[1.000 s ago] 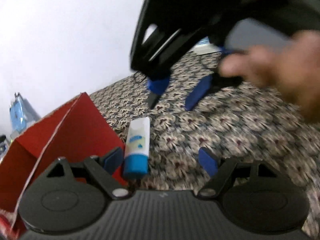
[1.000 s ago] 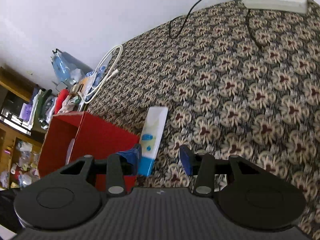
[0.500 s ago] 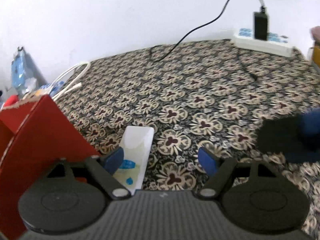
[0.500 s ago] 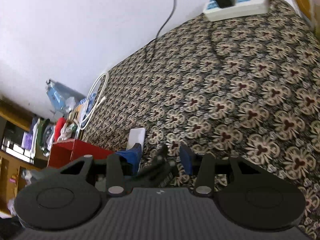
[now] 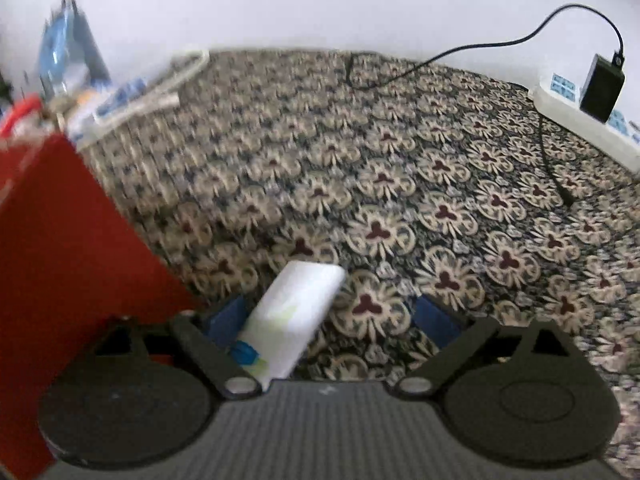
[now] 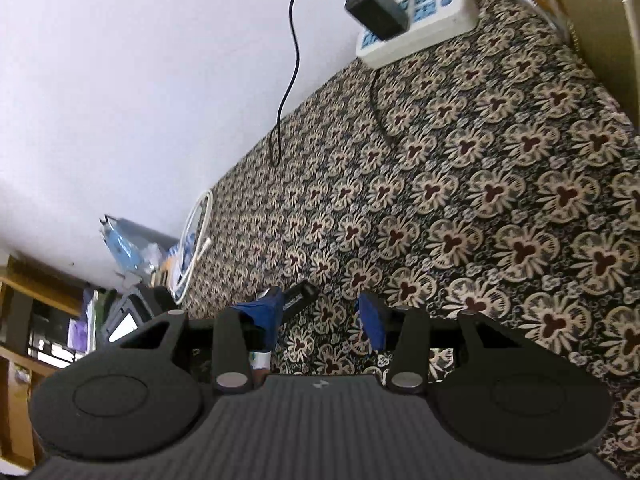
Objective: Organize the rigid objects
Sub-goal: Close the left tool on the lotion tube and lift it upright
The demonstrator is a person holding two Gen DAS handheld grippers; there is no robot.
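Now the left gripper [image 5: 330, 314] is hanging over the patterned desk [image 5: 440, 208], jaws having just spread wide, the white tube [image 5: 294, 314] lying loose between them beside the red box [image 5: 68, 248]; the right gripper [image 6: 322, 320] is hovering with jaws parted, grasping nothing.

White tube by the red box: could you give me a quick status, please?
Left gripper open, jaws just widened, white tube lying between them, ungripped. Right gripper open, empty. Red box close beside.

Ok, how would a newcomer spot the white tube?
Start at the big red box at the left of the floral-patterned cloth. Just beside its near corner lies the white tube, flat on the cloth between the open left gripper's fingers. It is the only white item there with blue-green print.
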